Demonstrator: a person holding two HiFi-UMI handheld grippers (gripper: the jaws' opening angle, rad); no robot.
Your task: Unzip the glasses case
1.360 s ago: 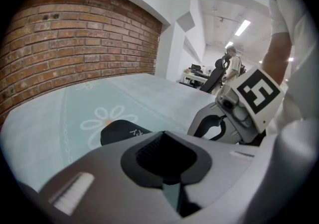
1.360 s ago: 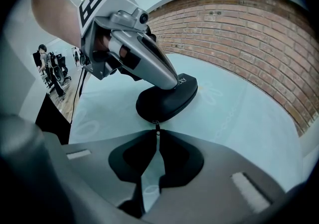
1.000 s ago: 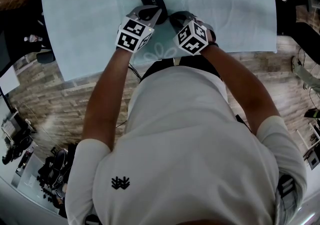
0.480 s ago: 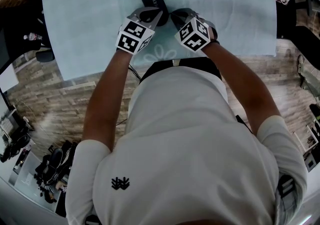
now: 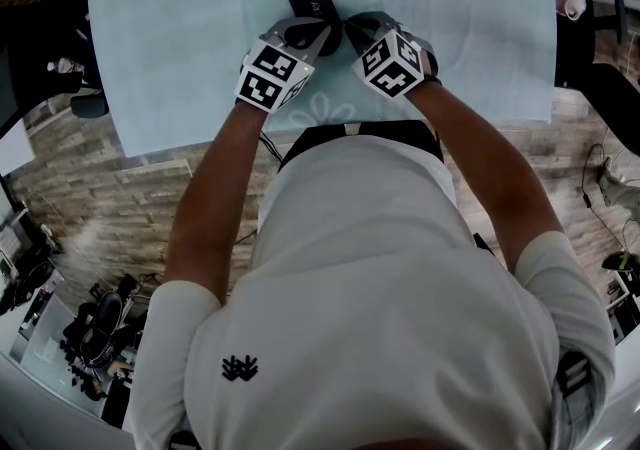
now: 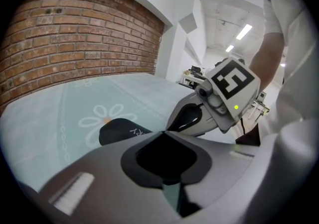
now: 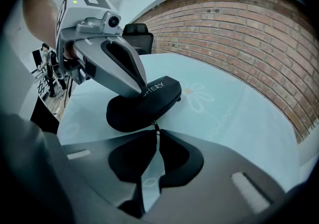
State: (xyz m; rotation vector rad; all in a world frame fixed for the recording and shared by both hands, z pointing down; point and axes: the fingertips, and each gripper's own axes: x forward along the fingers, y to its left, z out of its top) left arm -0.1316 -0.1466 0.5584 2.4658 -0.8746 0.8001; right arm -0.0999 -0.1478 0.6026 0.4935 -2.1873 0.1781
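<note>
Right claw [image 7: 155, 135] is pinched shut on the zipper pull [image 7: 156, 128] of the glasses case [image 7: 144, 102]. Left claw [image 6: 163, 132] is closed too, tips probably pressing it onto the worktop [image 5: 170, 38].

The glasses case [image 7: 144, 101] looks matt, like soft cloth. The tablecloth [image 5: 160, 38] is smooth cloth and the wall [image 7: 239, 24] is rough brick. The left gripper [image 6: 163, 132] and right gripper [image 7: 156, 131] are smooth plastic.
</note>
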